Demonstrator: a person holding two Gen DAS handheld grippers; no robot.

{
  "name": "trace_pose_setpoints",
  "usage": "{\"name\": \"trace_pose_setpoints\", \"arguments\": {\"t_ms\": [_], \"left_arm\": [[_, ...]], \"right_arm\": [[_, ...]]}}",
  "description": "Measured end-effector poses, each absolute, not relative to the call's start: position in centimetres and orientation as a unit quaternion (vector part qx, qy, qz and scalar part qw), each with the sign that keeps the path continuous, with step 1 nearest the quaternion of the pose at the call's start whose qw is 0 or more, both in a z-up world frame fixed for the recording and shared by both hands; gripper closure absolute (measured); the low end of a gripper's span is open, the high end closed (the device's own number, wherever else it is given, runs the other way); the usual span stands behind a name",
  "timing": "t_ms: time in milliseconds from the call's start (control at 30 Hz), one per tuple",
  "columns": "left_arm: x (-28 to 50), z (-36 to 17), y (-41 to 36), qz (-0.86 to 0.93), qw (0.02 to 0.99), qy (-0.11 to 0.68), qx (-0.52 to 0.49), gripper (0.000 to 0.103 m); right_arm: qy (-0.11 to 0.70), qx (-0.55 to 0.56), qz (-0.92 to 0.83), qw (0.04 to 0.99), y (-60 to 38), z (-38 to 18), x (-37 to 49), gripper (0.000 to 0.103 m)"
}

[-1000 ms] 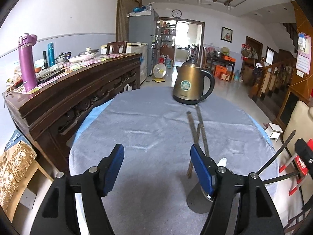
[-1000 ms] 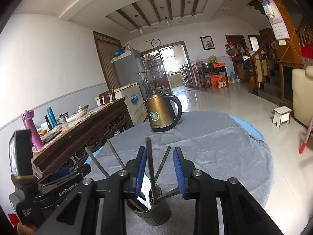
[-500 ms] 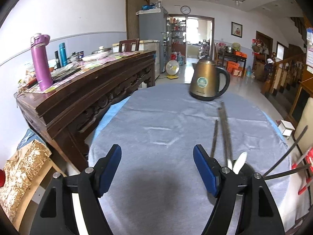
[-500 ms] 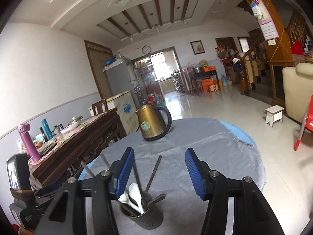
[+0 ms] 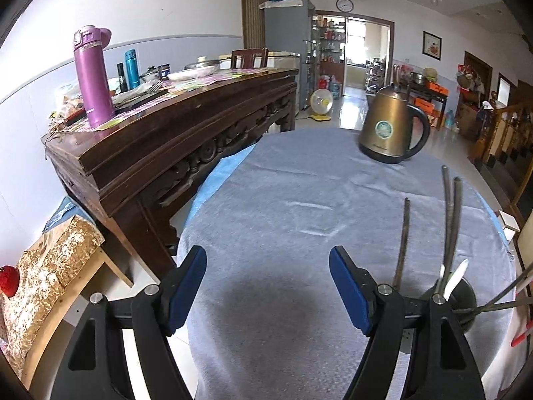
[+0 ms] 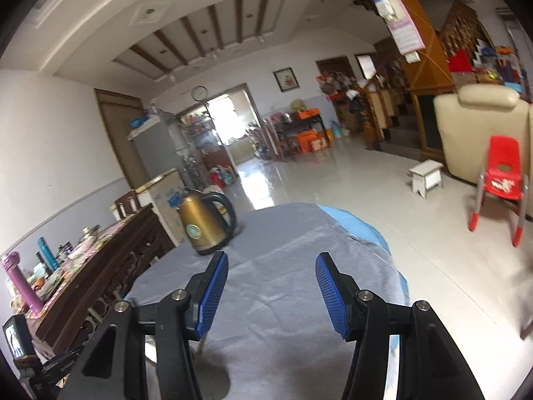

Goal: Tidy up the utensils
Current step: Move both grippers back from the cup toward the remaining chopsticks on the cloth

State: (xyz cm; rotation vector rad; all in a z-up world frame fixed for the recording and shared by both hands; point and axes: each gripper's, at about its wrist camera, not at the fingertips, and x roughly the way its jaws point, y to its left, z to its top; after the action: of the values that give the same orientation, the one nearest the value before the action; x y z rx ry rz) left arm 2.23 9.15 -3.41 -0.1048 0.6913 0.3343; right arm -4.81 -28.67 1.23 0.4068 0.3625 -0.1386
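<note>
Several metal utensils [image 5: 449, 233] stand upright in a dark holder [image 5: 464, 295] on the grey-clothed bench [image 5: 283, 216], its base half hidden behind the released left hand-held gripper [image 5: 268, 286]; the right hand-held gripper [image 6: 271, 295] hangs released, holding nothing.

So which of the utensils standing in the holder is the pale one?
The white spoon, sticking up lowest from the holder; the other utensils are dark metal.

Right gripper [image 6: 271, 295] now spread wide and empty, no longer closed around the utensils [image 5: 449, 230] in the holder [image 5: 464, 295]. Swung away toward open floor, holder gone from its view. Holder further right in left view.
</note>
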Motion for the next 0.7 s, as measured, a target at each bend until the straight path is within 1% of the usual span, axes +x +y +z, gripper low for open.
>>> {"name": "trace_pose_setpoints", "arguments": {"t_ms": [467,700], "left_arm": [[3.8,-5.9,10.4,0.189,0.902,0.384,-0.051,0.026],[4.4,-6.9,10.6,0.19,0.896,0.397,-0.051,0.026]], "right_arm": [[0.278,0.206,-0.087,0.934,-30.8,-3.3,-1.9,0.044],[0.304,0.212,-0.082,0.925,-29.9,-4.7,-0.4,0.044]]}}
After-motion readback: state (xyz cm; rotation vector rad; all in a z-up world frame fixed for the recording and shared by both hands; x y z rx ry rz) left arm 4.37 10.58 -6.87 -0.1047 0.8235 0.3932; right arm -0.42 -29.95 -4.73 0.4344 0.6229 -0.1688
